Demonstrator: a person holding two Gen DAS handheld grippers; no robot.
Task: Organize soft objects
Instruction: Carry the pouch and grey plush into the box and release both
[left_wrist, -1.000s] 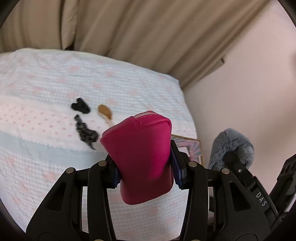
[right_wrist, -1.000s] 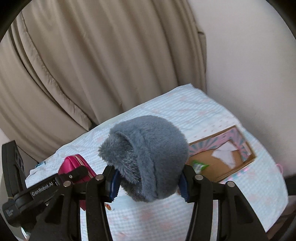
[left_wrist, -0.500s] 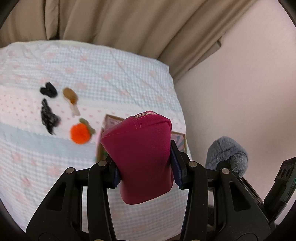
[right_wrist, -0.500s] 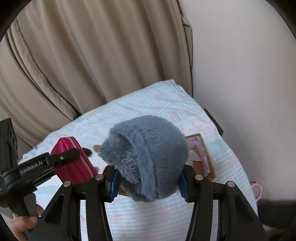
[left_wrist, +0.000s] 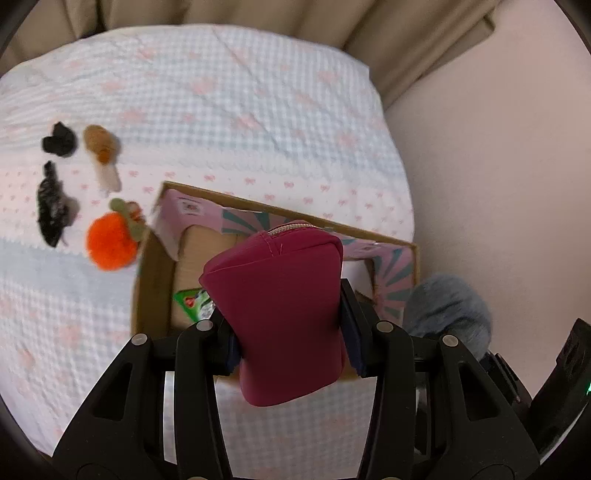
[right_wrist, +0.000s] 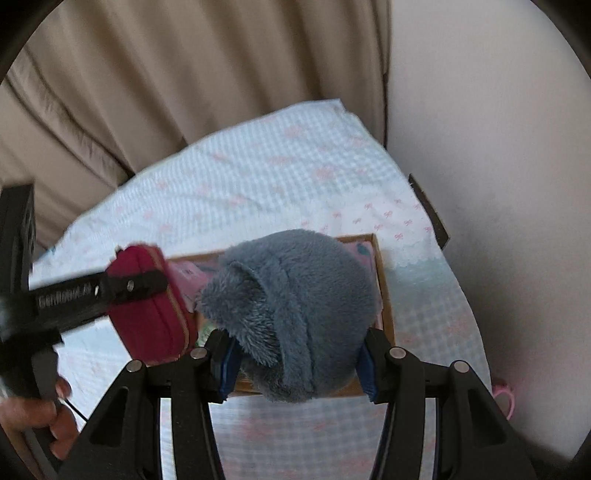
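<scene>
My left gripper (left_wrist: 290, 332) is shut on a magenta zip pouch (left_wrist: 280, 306) and holds it above an open cardboard box (left_wrist: 155, 280) with a pink and teal lining. The pouch also shows in the right wrist view (right_wrist: 151, 314). My right gripper (right_wrist: 297, 363) is shut on a grey plush toy (right_wrist: 295, 306), held over the same box (right_wrist: 386, 295). The plush shows at the right of the left wrist view (left_wrist: 448, 314). A green packet (left_wrist: 192, 302) lies inside the box.
On the checked bedspread (left_wrist: 221, 110) left of the box lie an orange pom-pom toy (left_wrist: 109, 245), a brown plush piece (left_wrist: 99, 147) and two black pieces (left_wrist: 51, 206). Beige curtains (right_wrist: 166, 92) hang behind the bed. A wall (right_wrist: 498, 147) stands close on the right.
Both grippers have moved over the box, which now lies right beneath the pouch and the plush. Both holds are unchanged.
</scene>
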